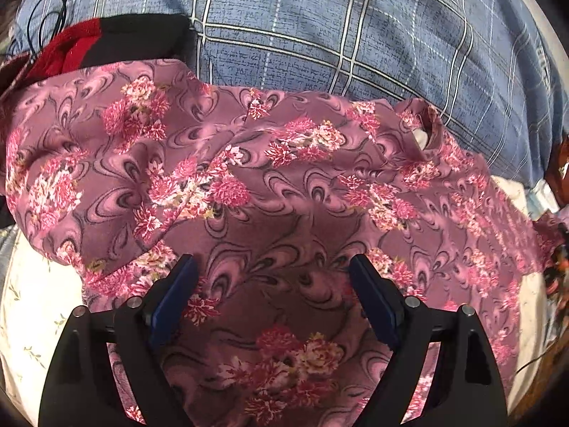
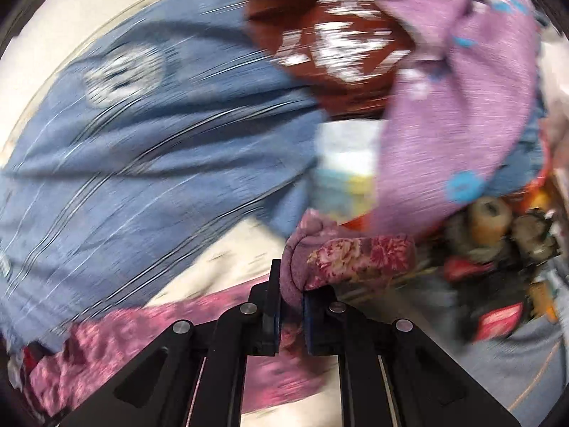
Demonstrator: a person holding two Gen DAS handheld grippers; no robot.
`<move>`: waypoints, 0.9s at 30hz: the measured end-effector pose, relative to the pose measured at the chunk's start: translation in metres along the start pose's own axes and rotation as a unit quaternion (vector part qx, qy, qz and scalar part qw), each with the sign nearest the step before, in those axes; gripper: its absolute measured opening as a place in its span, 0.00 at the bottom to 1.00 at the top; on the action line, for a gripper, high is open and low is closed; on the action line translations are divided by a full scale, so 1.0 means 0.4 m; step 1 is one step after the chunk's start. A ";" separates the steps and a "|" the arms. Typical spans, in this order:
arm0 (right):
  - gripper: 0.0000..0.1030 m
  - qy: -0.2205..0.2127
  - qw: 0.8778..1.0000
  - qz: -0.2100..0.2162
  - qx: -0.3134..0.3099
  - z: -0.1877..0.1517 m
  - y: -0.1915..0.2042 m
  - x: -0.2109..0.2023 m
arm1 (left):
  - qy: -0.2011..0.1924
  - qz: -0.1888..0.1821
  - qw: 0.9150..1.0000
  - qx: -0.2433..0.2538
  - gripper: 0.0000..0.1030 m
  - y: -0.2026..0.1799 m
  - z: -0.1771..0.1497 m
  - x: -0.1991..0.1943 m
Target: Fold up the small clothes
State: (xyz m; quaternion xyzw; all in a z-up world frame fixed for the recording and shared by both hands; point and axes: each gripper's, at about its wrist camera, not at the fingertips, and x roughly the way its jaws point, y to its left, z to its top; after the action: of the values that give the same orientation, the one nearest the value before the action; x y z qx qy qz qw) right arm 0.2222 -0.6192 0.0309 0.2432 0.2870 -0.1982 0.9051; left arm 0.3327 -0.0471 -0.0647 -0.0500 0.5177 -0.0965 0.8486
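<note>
A mauve garment with pink flower print (image 1: 270, 178) lies spread and rumpled across the bed in the left wrist view. My left gripper (image 1: 274, 270) is open just above its near part, the fingers apart and holding nothing. In the right wrist view, which is blurred by motion, my right gripper (image 2: 290, 291) is shut on a bunched edge of the same floral garment (image 2: 355, 254), which trails down to the left below the fingers.
A blue plaid sheet (image 1: 355, 35) covers the far side. A red and black cloth (image 1: 89, 46) lies at far left. A cream floral sheet (image 1: 32, 306) lies underneath. At right sit a lilac cloth (image 2: 455, 114), a brown patterned cloth (image 2: 330, 35) and assorted clutter (image 2: 498, 235).
</note>
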 end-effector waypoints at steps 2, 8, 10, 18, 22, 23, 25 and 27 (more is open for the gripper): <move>0.09 0.012 0.999 0.025 -0.020 -0.019 0.077 0.014 | 0.007 -0.015 1.000 -0.004 0.85 0.007 0.000 -0.013; 0.09 0.055 0.992 0.096 -0.069 -0.114 0.303 0.033 | 0.025 -0.037 0.999 -0.001 0.85 0.037 0.016 -0.058; 0.09 0.069 0.988 0.111 -0.085 -0.146 0.363 0.048 | 0.034 -0.039 0.999 0.001 0.85 0.042 0.019 -0.064; 0.09 0.122 0.964 0.174 -0.160 -0.294 0.632 0.053 | 0.041 -0.047 0.998 0.003 0.85 0.064 0.034 -0.098; 0.09 0.143 0.952 0.185 -0.198 -0.387 0.746 0.050 | 0.035 -0.056 0.998 -0.004 0.85 0.090 0.044 -0.127; 0.09 0.145 0.949 0.191 -0.204 -0.406 0.768 0.047 | 0.032 -0.058 0.998 -0.007 0.85 0.099 0.048 -0.136; 0.09 0.154 0.940 0.197 -0.230 -0.460 0.836 0.045 | 0.025 -0.060 0.998 -0.015 0.85 0.117 0.055 -0.152; 0.13 0.160 0.934 0.201 -0.249 -0.499 0.885 0.039 | 0.018 -0.061 0.998 -0.026 0.85 0.135 0.060 -0.164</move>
State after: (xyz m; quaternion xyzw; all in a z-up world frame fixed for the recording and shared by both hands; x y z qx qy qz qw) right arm 0.3261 -0.2278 -0.0062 0.0915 0.4128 0.1073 0.8999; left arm 0.3309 0.0193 -0.0066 -0.1017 0.5315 -0.1354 0.8299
